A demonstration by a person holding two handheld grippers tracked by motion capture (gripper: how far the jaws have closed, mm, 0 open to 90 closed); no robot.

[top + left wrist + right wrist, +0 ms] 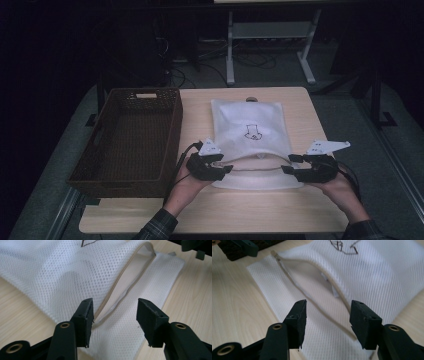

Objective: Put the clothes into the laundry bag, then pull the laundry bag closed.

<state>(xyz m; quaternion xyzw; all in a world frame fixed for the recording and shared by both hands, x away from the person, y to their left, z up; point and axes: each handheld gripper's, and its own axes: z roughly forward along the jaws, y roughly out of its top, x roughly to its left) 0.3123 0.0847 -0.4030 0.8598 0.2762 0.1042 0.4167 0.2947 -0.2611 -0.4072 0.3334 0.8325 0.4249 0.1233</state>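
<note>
in the high view, a white mesh zip bag with a small dark drawing (251, 140) lay at the middle of the light wooden table (210, 212), its gaping mouth toward the near edge, a dark brown woven basket (130, 142) at the left edge. the left gripper (226, 168) and right gripper (286, 165) flanked the mouth. in the left gripper view, the jaws stood apart, holding nothing, over the beige zip edge (117, 285). in the right gripper view, the jaws were likewise parted and empty above the bag.

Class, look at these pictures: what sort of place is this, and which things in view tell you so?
Probably a lab or workshop set up for recording, not a home: a bare wooden table in a dark room, metal-framed benches with loose cables behind, and a white mesh bag and woven basket laid out.
</note>
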